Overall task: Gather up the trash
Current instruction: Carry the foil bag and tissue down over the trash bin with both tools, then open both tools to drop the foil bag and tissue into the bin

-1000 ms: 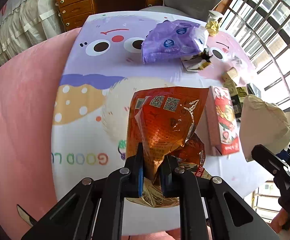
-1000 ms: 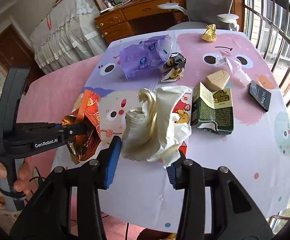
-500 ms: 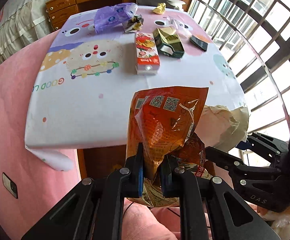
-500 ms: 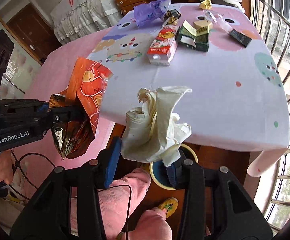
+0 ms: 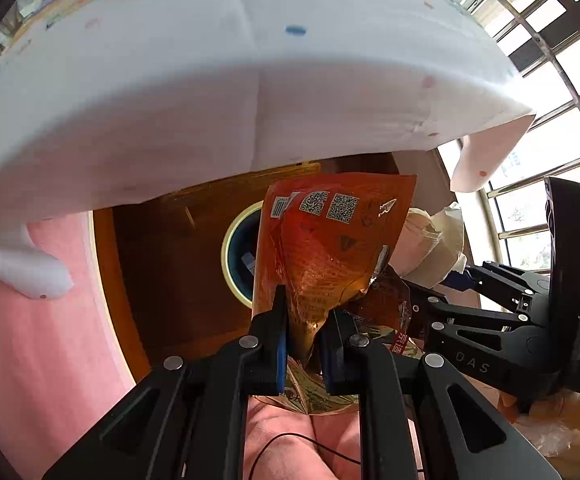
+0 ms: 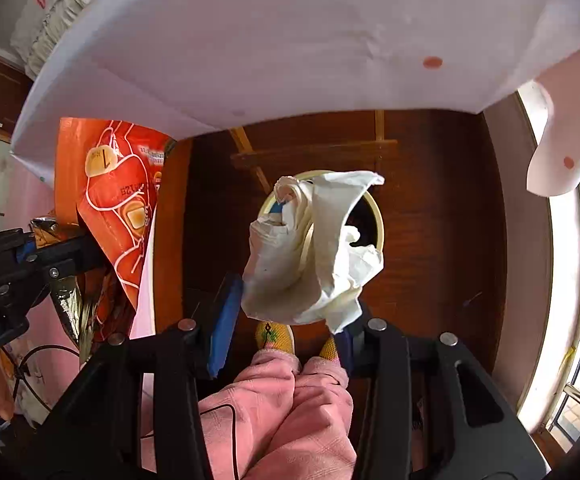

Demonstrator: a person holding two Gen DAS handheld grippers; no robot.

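Note:
In the left wrist view my left gripper [image 5: 304, 334] is shut on the lower end of an orange foil snack bag [image 5: 330, 248], which stands up between the fingers. Behind the bag a round bin [image 5: 231, 256] with a cream rim and a dark blue inside sits on the floor under the table. My right gripper [image 6: 285, 328] is shut on a crumpled white paper wad [image 6: 310, 256], held right over the bin's rim [image 6: 378, 220]. The same wad [image 5: 434, 240] shows to the right of the bag. The right wrist view has the snack bag [image 6: 117, 200] and left gripper [image 6: 49, 256] at its left.
The white dotted tablecloth [image 5: 249, 100] overhangs low above both grippers, seen as a pinkish sheet [image 6: 290, 40] from the right. A person's legs in pink trousers [image 6: 290, 400] and yellow slippers [image 6: 273, 336] are just below. Window bars [image 5: 550, 60] stand on the right.
Both grippers have dropped from over the tabletop to below its front edge, toward the bin on the floor. Each still holds its piece of trash.

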